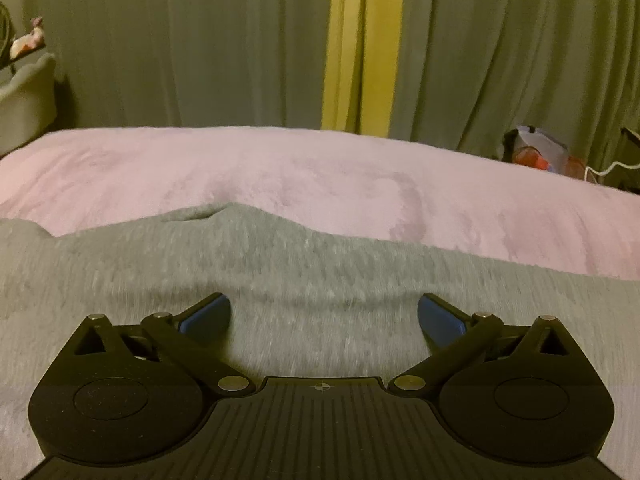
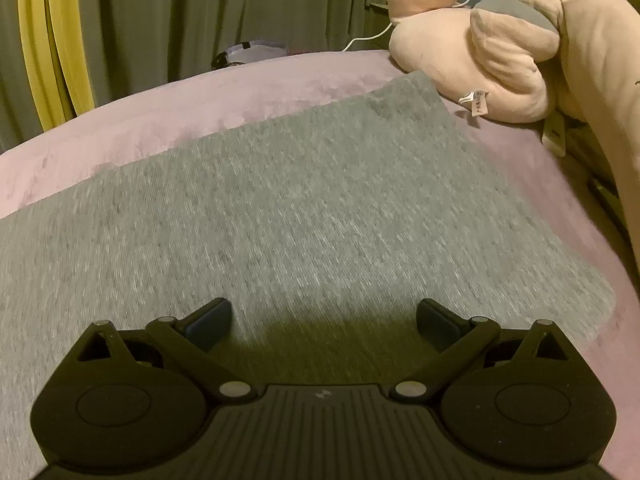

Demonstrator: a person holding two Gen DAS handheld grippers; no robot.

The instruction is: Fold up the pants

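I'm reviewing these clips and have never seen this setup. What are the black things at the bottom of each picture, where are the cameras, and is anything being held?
Each picture comes from a camera mounted on a handheld two-finger gripper, looking forward along its fingers. The black parts are the left gripper and the right gripper. Both are open and hold nothing. Below them grey pants lie spread on a pink blanket. A plush toy sits at the blanket's far right, with green curtains behind.

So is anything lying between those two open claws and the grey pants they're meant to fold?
Nothing visible. The left gripper and right gripper both hang open directly over the grey pants. The plush toy sits off at the pants' far corner on the pink blanket.
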